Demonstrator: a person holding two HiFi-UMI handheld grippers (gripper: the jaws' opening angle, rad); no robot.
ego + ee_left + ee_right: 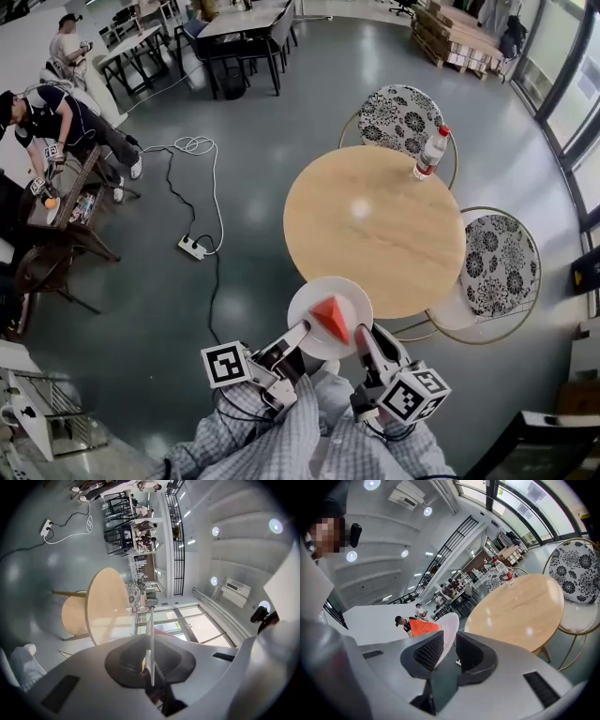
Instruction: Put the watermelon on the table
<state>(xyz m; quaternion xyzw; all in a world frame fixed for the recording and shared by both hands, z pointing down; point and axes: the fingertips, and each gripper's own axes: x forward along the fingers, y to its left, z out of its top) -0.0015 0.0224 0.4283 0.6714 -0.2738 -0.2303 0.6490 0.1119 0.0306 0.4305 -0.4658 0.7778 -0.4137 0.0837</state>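
A red watermelon slice point(331, 319), shaped like a wedge with a pointed tip, lay on a round white plate point(350, 292). The plate was smooth and shiny. It was at the near edge of the round table point(375, 220), partly over the top. I could not tell if it touched the wood. The table top was light wood, flat and glossy, with bright spots of light on it.

The left gripper point(302, 330) was squeezed onto the plate's left rim. In the left gripper view the thin rim showed as a white line between the two dark, ribbed pads, and the pads pressed on it from both sides. The right gripper point(362, 335) was at the plate's right side. Its jaws stood apart with the rim between them. The rim was close to one pad and there was a gap to the other pad, so this gripper was not squeezing the plate.

At the far edge of the table a clear plastic bottle point(431, 150) with a red cap and red label stood upright. A chair point(403, 117) with a round black-and-white flower cushion and a thin gold frame stood behind the table. A second chair point(499, 262) just like it stood at the right. The floor point(262, 122) was grey and shiny. A white power strip point(191, 247) lay on it, left of the table.
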